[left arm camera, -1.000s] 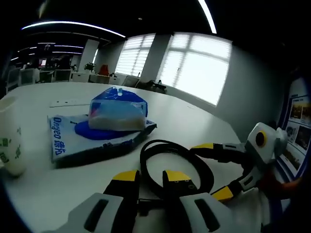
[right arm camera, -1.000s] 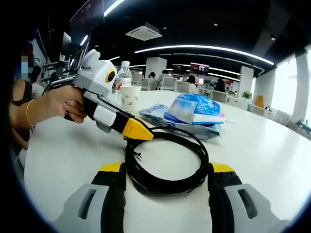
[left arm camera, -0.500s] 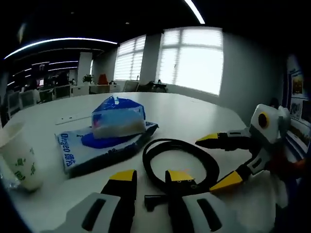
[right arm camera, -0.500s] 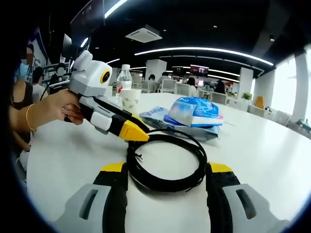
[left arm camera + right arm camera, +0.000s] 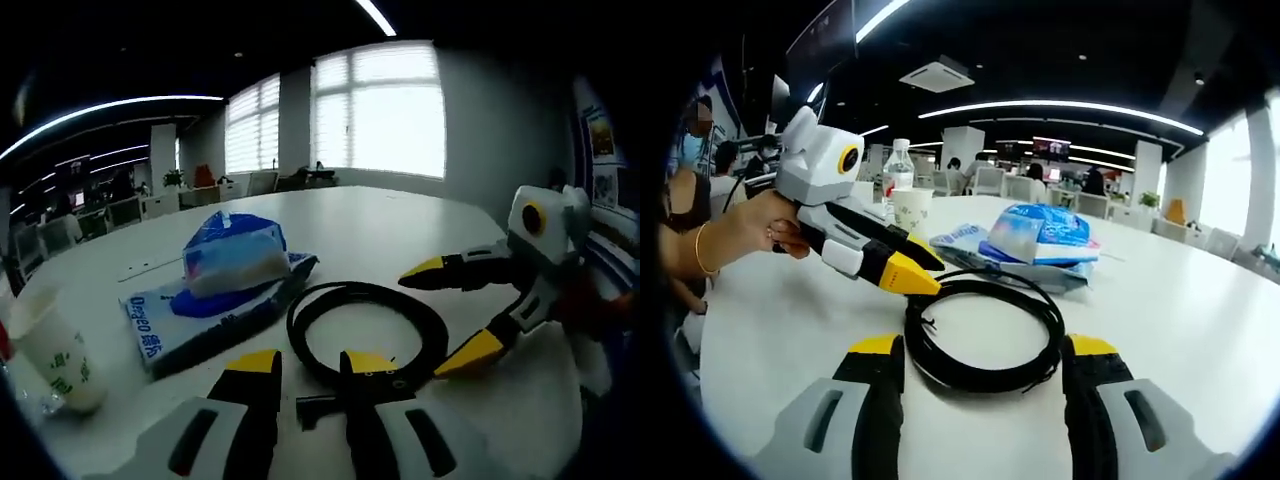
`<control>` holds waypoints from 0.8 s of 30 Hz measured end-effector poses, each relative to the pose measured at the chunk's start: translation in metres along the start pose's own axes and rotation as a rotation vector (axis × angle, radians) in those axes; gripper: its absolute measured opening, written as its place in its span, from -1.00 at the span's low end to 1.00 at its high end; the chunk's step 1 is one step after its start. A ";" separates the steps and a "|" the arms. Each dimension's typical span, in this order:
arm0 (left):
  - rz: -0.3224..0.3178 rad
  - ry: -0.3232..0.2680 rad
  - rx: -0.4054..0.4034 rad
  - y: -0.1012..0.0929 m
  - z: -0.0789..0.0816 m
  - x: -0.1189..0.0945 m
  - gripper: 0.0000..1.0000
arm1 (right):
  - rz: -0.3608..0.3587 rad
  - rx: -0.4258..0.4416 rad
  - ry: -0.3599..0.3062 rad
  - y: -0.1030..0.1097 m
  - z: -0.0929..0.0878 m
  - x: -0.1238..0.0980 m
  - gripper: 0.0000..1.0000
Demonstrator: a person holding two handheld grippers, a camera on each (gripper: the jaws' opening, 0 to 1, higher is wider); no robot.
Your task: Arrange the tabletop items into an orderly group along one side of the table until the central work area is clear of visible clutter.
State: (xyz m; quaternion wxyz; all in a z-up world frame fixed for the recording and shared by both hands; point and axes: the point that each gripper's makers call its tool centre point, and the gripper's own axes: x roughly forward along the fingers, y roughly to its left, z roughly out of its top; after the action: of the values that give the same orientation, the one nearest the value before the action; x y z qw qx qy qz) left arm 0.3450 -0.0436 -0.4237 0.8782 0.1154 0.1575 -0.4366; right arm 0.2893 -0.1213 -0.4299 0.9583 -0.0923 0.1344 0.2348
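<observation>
Flanking the coiled black cable (image 5: pixel 985 335), right gripper (image 5: pixel 983 362) fingers apart, left gripper (image 5: pixel 308 367) fingers nearly together.

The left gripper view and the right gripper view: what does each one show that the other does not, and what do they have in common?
The left gripper view alone shows the bright windows behind the table and the right gripper, its jaws spread wide.

The right gripper view alone shows a water bottle, a person's hand holding the left gripper, and people seated far behind.

Both show the white table, the coiled black cable, the blue tissue pack on the flat blue-and-white package, and the paper cup.
</observation>
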 end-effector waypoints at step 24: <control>0.103 -0.045 0.097 0.021 0.000 -0.030 -0.53 | -0.013 -0.047 -0.026 -0.009 0.013 -0.011 0.17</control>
State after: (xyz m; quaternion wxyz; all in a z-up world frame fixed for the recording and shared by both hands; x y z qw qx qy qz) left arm 0.3452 -0.0091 -0.4114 0.8962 0.1561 0.1103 -0.4005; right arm 0.2872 -0.1309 -0.4133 0.9590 -0.1123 0.1158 0.2330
